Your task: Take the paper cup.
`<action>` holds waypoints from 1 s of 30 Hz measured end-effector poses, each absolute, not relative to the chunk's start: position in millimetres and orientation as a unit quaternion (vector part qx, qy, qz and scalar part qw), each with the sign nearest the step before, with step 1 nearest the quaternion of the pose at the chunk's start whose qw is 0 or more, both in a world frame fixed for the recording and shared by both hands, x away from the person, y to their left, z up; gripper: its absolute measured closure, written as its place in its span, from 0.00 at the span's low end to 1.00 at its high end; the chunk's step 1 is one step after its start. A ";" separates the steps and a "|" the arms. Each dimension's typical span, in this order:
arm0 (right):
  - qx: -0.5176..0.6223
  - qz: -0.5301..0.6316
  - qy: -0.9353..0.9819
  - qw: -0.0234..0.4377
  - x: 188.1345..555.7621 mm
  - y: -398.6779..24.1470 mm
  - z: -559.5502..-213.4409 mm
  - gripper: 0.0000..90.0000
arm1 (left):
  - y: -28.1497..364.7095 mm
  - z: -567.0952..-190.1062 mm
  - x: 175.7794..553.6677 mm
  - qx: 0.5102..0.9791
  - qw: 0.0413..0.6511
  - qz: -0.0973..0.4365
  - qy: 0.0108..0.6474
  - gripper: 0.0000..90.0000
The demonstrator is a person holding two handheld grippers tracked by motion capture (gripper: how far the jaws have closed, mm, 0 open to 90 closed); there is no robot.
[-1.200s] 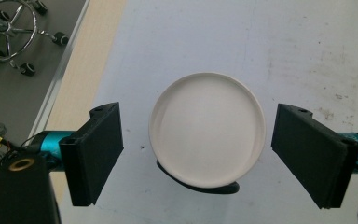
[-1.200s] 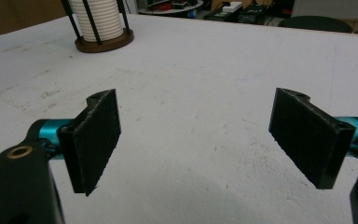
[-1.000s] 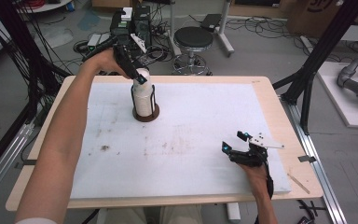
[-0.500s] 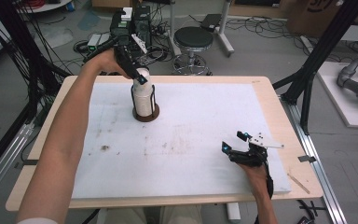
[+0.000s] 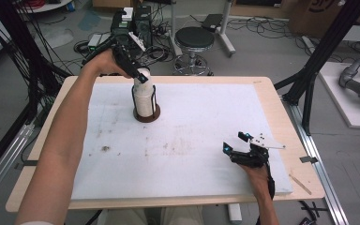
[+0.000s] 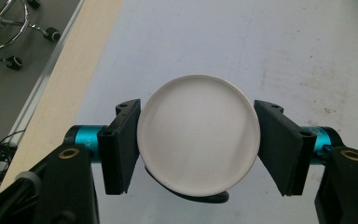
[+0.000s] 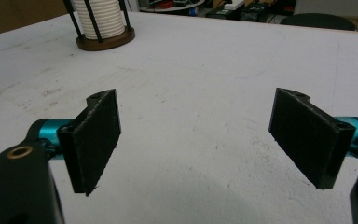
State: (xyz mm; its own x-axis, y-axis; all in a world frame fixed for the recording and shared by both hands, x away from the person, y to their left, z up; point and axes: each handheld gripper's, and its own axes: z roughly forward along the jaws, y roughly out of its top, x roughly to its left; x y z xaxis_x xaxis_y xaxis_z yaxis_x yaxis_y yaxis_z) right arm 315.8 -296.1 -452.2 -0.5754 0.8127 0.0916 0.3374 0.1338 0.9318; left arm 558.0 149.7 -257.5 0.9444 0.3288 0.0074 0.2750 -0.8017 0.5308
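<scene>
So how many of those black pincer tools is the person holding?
2. The left gripper is at the far side of the table, its jaws just closed on the top white disc of the stack. The right gripper rests open near the table's right front.

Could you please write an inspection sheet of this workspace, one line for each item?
Surface: wooden table under a white mat with dark smudges.
Job's things: stack of white discs in a black-barred holder on a brown base.
Clutter: a small stick on the table's right edge.
Grippers: left tool has just been closing, pads on the top disc; right tool open above the mat.
Cables: tangle on the floor behind the table.
Surroundings: stool, black frame posts.
</scene>
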 end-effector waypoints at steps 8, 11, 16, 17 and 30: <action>0.402 0.521 0.718 0.227 315.7 -295.9 -452.2 0.19 | 152.6 -252.7 556.4 0.944 0.283 0.050 0.164 0.39; 0.402 0.521 0.719 0.224 316.1 -295.7 -452.2 0.19 | 154.0 -251.1 555.7 0.943 0.283 0.051 0.168 0.39; 0.402 0.519 0.719 0.226 315.9 -295.8 -452.1 0.19 | 155.1 -249.4 554.8 0.942 0.283 0.049 0.174 0.40; 0.402 0.521 0.719 0.226 316.1 -295.7 -452.3 0.19 | 155.1 -249.1 554.4 0.942 0.283 0.049 0.174 0.40; 0.403 0.519 0.720 0.224 316.5 -295.5 -452.2 0.19 | 161.4 -236.8 548.7 0.933 0.306 0.061 0.177 0.41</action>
State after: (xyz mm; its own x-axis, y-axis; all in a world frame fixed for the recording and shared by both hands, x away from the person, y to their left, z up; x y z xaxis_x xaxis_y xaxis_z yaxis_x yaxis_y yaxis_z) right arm 316.5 -295.5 -452.2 -0.5752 0.8124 0.0958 0.3481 0.1370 0.9274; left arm 548.7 161.4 -236.8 0.9300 0.3676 0.0045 0.2934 -0.7497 0.5932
